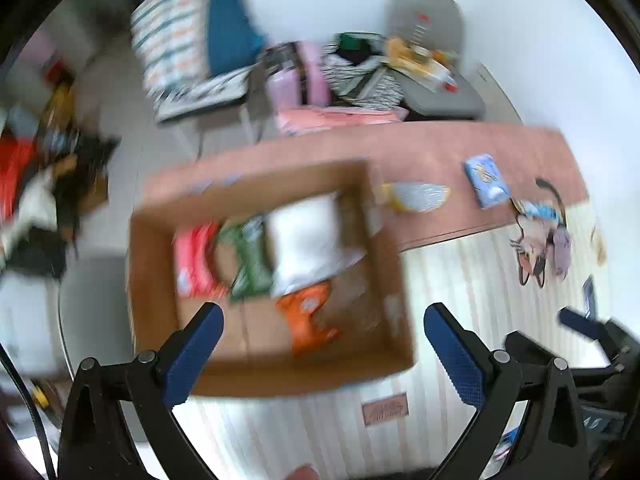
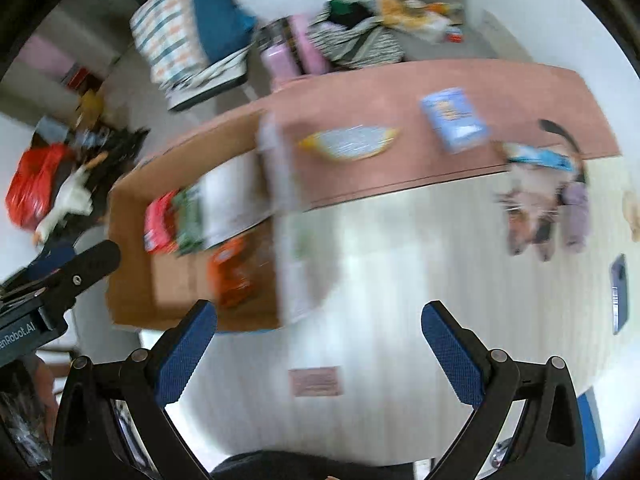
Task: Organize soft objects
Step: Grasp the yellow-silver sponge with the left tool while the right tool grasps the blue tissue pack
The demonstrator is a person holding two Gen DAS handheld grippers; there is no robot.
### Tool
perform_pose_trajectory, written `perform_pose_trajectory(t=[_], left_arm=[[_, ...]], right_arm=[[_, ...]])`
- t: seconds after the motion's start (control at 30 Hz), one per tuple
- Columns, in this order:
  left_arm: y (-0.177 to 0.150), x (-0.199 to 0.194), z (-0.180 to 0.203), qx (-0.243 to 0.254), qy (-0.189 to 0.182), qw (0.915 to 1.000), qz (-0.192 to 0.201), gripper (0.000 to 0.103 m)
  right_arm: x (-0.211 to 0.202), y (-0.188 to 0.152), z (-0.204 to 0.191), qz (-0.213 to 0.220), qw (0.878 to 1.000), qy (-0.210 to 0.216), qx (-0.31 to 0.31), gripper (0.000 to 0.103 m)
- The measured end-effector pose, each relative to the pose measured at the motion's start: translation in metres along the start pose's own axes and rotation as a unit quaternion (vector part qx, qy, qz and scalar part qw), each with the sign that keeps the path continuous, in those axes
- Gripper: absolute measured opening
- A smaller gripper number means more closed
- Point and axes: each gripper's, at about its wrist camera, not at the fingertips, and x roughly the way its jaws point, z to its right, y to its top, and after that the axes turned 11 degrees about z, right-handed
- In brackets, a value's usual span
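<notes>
Both tools released, empty: left tool (image 1: pixel 323 332) over brown cardboard box (image 1: pixel 160 280); right tool (image 2: pixel 319 330) right of it, blue packet (image 2: pixel 454 120) far.

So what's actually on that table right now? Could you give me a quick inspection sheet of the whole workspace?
Surface: white striped tablecloth, pink strip along the far edge.
Job's things: cardboard box holding red, green, white and orange packs; silver pouch, blue pack and cat plush outside it.
Clutter: phone at the right edge.
Grippers: left gripper and right gripper open, empty.
Cables: black cable, left view.
Surroundings: cluttered chairs, bags, floor items.
</notes>
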Motion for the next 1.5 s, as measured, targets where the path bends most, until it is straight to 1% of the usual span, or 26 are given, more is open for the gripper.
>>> perform_pose_trajectory(t=[0.07, 0.1, 0.17, 0.2, 0.23, 0.33, 0.37, 0.43, 0.5, 0.53, 0.57, 0.6, 0.67, 0.73, 0.8, 0.83, 1.0, 1.07, 1.1, 1.13, 1.2, 1.3, 1.33, 1.37, 1.43, 1.5], left_arm=[[0.022, 0.019, 0.029, 0.032, 0.004, 0.9993, -0.020, 0.103], [0.033, 0.032, 0.039, 0.031, -0.012, 0.9986, -0.041, 0.103], [0.054, 0.068, 0.052, -0.021, -0.051, 0.9938, -0.096, 0.103], [0.063, 0.089, 0.056, -0.066, -0.072, 0.9873, -0.125, 0.102], [0.067, 0.100, 0.057, -0.091, -0.074, 0.9835, -0.138, 0.101], [0.081, 0.148, 0.064, -0.206, -0.090, 0.9599, -0.168, 0.094], [0.083, 0.159, 0.066, -0.223, -0.092, 0.9548, -0.174, 0.094], [0.091, 0.193, 0.077, -0.251, -0.097, 0.9422, -0.200, 0.093], [0.094, 0.216, 0.082, -0.264, -0.097, 0.9342, -0.220, 0.088], [0.096, 0.232, 0.083, -0.281, -0.095, 0.9274, -0.229, 0.088], [0.096, 0.241, 0.082, -0.291, -0.093, 0.9229, -0.234, 0.088], [0.096, 0.253, 0.080, -0.311, -0.091, 0.9151, -0.240, 0.088], [0.092, 0.270, 0.077, -0.336, -0.090, 0.9037, -0.250, 0.088], [0.092, 0.286, 0.073, -0.356, -0.079, 0.8952, -0.256, 0.088], [0.092, 0.298, 0.071, -0.359, -0.069, 0.8924, -0.264, 0.088], [0.090, 0.306, 0.069, -0.365, -0.054, 0.8895, -0.270, 0.088], [0.091, 0.320, 0.070, -0.361, -0.002, 0.8924, -0.270, 0.088], [0.088, 0.323, 0.074, -0.350, 0.009, 0.8972, -0.270, 0.078], [0.088, 0.325, 0.077, -0.337, 0.012, 0.9018, -0.271, 0.068], [0.087, 0.327, 0.082, -0.312, 0.018, 0.9098, -0.273, 0.064], [0.090, 0.325, 0.089, -0.285, 0.019, 0.9212, -0.264, 0.064], [0.095, 0.322, 0.110, -0.205, 0.016, 0.9469, -0.247, 0.064], [0.094, 0.320, 0.119, -0.165, 0.016, 0.9564, -0.241, 0.064], [0.093, 0.318, 0.126, -0.140, 0.015, 0.9618, -0.235, 0.064], [0.090, 0.315, 0.140, -0.089, 0.006, 0.9704, -0.224, 0.064], [0.089, 0.313, 0.145, -0.059, 0.000, 0.9735, -0.221, 0.064]], right_arm=[[0.005, 0.019, 0.039, -0.001, 1.000, -0.019, 0.016, 0.103], [0.008, 0.027, 0.055, -0.002, 0.999, -0.026, 0.021, 0.103], [0.020, 0.049, 0.091, -0.003, 0.999, -0.042, 0.033, 0.103], [0.026, 0.059, 0.104, -0.002, 0.998, -0.044, 0.036, 0.103], [0.033, 0.069, 0.118, -0.003, 0.998, -0.045, 0.041, 0.103], [0.057, 0.097, 0.147, -0.009, 0.998, -0.046, 0.047, 0.103], [0.067, 0.108, 0.156, -0.011, 0.998, -0.043, 0.046, 0.103], [0.086, 0.125, 0.165, -0.017, 0.999, -0.035, 0.035, 0.103], [0.112, 0.141, 0.165, -0.028, 0.999, -0.031, 0.020, 0.103], [0.120, 0.146, 0.164, -0.031, 0.999, -0.030, 0.014, 0.103], [0.136, 0.155, 0.164, -0.039, 0.999, -0.031, 0.001, 0.103], [0.145, 0.159, 0.161, -0.042, 0.999, -0.032, -0.004, 0.103], [0.173, 0.172, 0.158, -0.057, 0.998, -0.034, -0.019, 0.103], [0.194, 0.180, 0.151, -0.068, 0.997, -0.030, -0.029, 0.103], [0.212, 0.186, 0.148, -0.078, 0.996, -0.032, -0.039, 0.103], [0.221, 0.189, 0.146, -0.084, 0.995, -0.033, -0.043, 0.103], [0.261, 0.197, 0.142, -0.108, 0.992, -0.043, -0.055, 0.103], [0.274, 0.198, 0.143, -0.118, 0.990, -0.046, -0.054, 0.103], [0.279, 0.197, 0.144, -0.127, 0.990, -0.043, -0.051, 0.101], [0.283, 0.195, 0.146, -0.132, 0.989, -0.043, -0.050, 0.099], [0.289, 0.193, 0.152, -0.141, 0.988, -0.037, -0.046, 0.088], [0.288, 0.187, 0.162, -0.141, 0.989, -0.031, -0.043, 0.078], [0.287, 0.185, 0.165, -0.144, 0.988, -0.030, -0.041, 0.076], [0.286, 0.182, 0.168, -0.149, 0.988, -0.027, -0.038, 0.073], [0.284, 0.176, 0.173, -0.163, 0.986, -0.019, -0.038, 0.071], [0.283, 0.173, 0.173, -0.170, 0.984, -0.014, -0.044, 0.071]])
